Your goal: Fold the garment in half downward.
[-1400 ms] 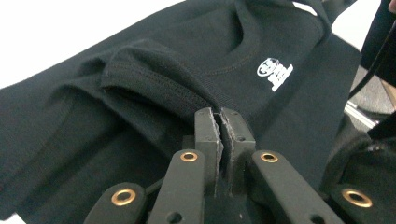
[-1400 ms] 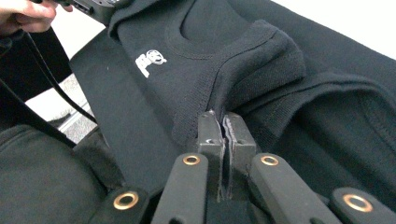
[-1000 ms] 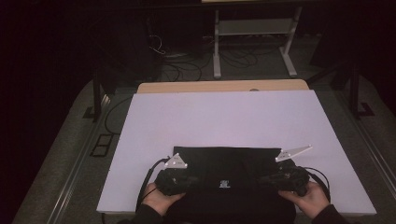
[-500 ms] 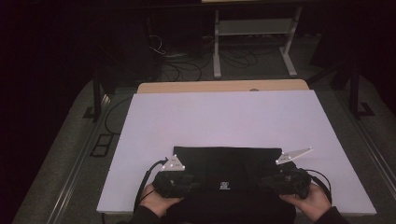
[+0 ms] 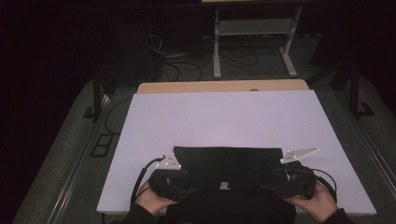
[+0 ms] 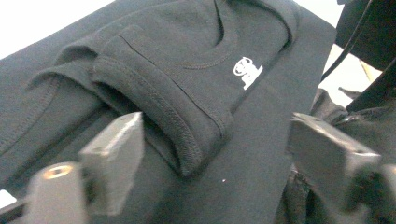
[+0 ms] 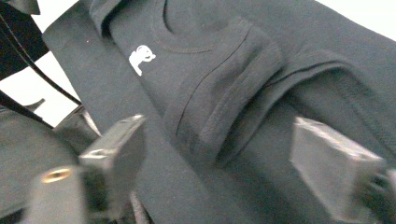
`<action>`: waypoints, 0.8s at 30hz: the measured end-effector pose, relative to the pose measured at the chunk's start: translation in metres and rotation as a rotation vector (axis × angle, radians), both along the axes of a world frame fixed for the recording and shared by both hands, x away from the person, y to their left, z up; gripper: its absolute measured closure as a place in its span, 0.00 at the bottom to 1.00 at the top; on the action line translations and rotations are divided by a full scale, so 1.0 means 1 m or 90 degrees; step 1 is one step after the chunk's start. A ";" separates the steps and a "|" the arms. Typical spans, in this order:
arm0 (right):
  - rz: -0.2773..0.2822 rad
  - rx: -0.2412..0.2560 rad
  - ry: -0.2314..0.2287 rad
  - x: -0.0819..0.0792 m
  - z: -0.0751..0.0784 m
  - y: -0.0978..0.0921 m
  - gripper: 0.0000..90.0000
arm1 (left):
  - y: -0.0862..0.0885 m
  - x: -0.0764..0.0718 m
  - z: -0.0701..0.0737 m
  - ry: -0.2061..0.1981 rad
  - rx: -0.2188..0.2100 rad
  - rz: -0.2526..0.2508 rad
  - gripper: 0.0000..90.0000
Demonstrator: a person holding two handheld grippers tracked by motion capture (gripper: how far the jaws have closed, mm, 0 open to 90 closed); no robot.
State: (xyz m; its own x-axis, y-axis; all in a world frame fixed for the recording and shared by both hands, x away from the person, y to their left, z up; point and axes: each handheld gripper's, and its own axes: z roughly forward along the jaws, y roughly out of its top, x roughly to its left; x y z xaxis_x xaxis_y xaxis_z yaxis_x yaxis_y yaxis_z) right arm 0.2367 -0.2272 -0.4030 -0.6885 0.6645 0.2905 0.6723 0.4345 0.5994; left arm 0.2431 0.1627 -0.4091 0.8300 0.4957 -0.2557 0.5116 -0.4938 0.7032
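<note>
High view: a black garment (image 5: pixel 229 165), folded into a flat rectangle, lies at the near edge of the white tabletop (image 5: pixel 224 116), centred between the two hands. A small white mark (image 5: pixel 224 185) sits on its near middle; it is too small there to read.

Left gripper view: the same mark appears as a white printed logo (image 6: pixel 247 71) just below the ribbed neckline; no letters can be made out. A folded sleeve with a double-stitched hem (image 6: pixel 187 135) lies on top of the garment, directly ahead of the tool. The left tool (image 6: pixel 215 154) has its jaws wide apart, one on either side of that sleeve fold, with nothing pinched between them.

Right gripper view: the logo (image 7: pixel 141 58) shows again, blurred, shape only, not legible. A second folded sleeve (image 7: pixel 224 112) lies ahead of the right tool (image 7: pixel 219 158), whose jaws likewise stand well apart over the cloth and grip nothing.

Pose, high view: the left hand (image 5: pixel 152 198) and right hand (image 5: pixel 315 198) enter from the bottom edge, each wrapped around its tool body. The left tool (image 5: pixel 170 179) is at the garment's near left corner, the right tool (image 5: pixel 289 179) at its near right corner, both angled inward toward the cloth. A grey three-cornered plate tops each tool, and a cable loops out from each.
</note>
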 end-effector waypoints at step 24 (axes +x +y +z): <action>-0.005 0.001 -0.063 0.013 0.037 -0.033 0.00 | 0.013 0.024 0.021 -0.027 0.022 -0.016 0.00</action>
State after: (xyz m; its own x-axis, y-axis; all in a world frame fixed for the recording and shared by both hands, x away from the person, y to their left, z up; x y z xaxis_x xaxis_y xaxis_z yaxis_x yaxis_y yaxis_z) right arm 0.2499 -0.2600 -0.3656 -0.7081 0.6702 0.2224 0.6138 0.4285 0.6631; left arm 0.2667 0.1761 -0.3881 0.8523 0.4821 -0.2030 0.4686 -0.5311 0.7059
